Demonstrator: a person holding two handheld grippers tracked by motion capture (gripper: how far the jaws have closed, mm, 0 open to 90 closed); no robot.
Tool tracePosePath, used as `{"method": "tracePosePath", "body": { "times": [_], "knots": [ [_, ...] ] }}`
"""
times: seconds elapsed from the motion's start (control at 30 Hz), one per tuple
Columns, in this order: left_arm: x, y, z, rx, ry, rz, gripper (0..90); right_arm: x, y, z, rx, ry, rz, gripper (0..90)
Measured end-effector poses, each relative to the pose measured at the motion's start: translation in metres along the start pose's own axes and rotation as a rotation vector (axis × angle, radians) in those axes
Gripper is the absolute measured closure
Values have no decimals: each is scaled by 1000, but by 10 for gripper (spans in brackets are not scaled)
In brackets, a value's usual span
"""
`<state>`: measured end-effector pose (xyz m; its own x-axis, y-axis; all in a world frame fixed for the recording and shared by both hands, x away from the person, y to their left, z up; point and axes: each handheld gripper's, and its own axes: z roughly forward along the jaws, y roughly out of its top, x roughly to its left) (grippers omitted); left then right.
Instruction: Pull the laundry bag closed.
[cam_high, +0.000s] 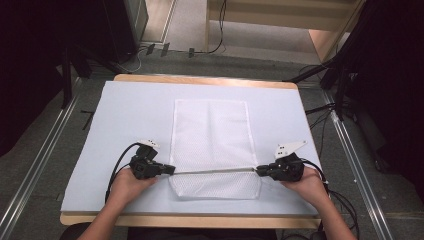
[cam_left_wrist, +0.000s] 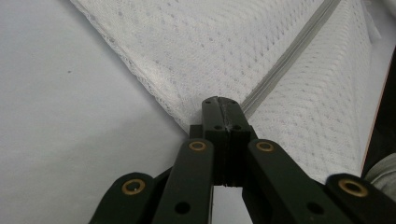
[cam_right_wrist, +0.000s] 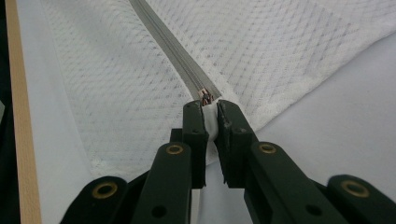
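Pinching mesh bag (cam_high: 210, 145) zipper ends: left claw (cam_high: 170, 170) and right claw (cam_high: 260, 171) both clamping it, near tabletop (cam_high: 125, 115) front edge.

The mesh bag (cam_high: 210, 145) is white netted cloth (grey zip (cam_right_wrist: 175, 51) across it); beneath, a smooth matt sheet (cam_high: 130, 115) covers the wooden table (cam_high: 200, 79).

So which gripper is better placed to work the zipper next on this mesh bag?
Probably the right gripper: its jaws pinch the mesh bag right beside the zipper pull. The left gripper just anchors the other end.
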<state>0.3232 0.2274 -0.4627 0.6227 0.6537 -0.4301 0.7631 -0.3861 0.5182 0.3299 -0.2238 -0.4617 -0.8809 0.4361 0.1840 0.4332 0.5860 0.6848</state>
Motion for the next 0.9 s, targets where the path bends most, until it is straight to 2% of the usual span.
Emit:
{"method": "tracePosePath", "body": {
  "times": [0.37, 0.43, 0.5, 0.53, 0.63, 0.77, 0.83, 0.9],
  "knots": [
    [1, 0, 0, -1, -6, -5, 900, 1, 1, 2, 5, 1, 2, 845],
    [2, 0, -1, 1, -18, -9, 900, 0, 0, 2, 2, 1, 2, 840],
    [2, 1, -1, 3, -35, 2, 900, 0, 0, 2, 0, 5, 14, 832],
    [2, 2, -1, 5, -50, 0, 847, 0, 0, 2, -3, 1, 14, 825],
    [-2, 3, -3, 10, -40, 27, 803, -1, 1, 1, -19, -3, 29, 769],
    [-4, 4, -9, -10, -41, 24, 746, 2, 2, -2, -45, -2, 25, 654],
    [-5, 5, -10, -11, -36, 26, 711, 3, 2, -2, -47, -6, 27, 645],
    [-8, 6, -14, -11, -17, 37, 676, 6, 6, -4, -71, -13, 23, 581]
  ]
}}
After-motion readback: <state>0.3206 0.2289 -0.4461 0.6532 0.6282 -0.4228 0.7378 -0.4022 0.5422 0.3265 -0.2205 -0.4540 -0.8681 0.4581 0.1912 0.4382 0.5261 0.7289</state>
